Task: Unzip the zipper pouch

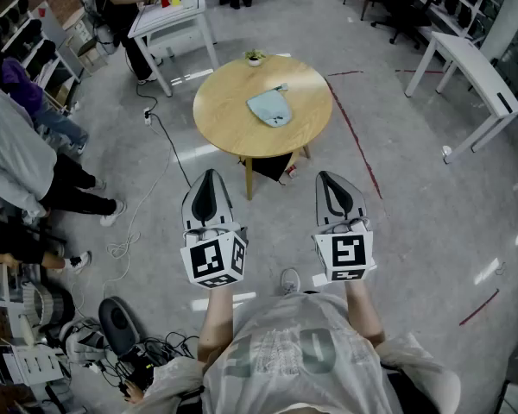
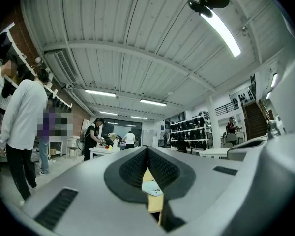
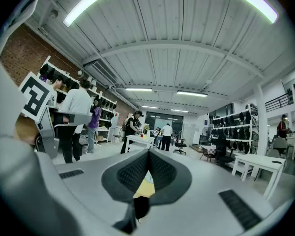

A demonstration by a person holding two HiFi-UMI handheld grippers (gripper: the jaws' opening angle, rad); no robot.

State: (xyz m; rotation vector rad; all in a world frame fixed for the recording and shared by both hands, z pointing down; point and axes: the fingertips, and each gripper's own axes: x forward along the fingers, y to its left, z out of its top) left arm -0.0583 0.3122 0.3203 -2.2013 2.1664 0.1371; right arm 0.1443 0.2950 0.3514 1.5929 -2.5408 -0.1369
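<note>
A pale blue zipper pouch (image 1: 270,107) lies flat on a round wooden table (image 1: 224,115) ahead of me. Both grippers hover over the floor, well short of the table. My left gripper (image 1: 208,178) is shut with nothing in it. My right gripper (image 1: 328,177) is shut and empty too. In the left gripper view the pouch (image 2: 152,188) and a strip of the table (image 2: 156,203) show through the gap below the closed left gripper (image 2: 147,149). The right gripper view gives a sliver of the table (image 3: 142,190) below the shut right gripper (image 3: 148,152).
A small potted plant (image 1: 255,57) stands at the table's far edge. A white desk (image 1: 174,20) with a person at it is at back left, another white table (image 1: 475,72) at right. People stand at left (image 1: 17,158). Cables (image 1: 160,136) and gear (image 1: 121,326) lie on the floor.
</note>
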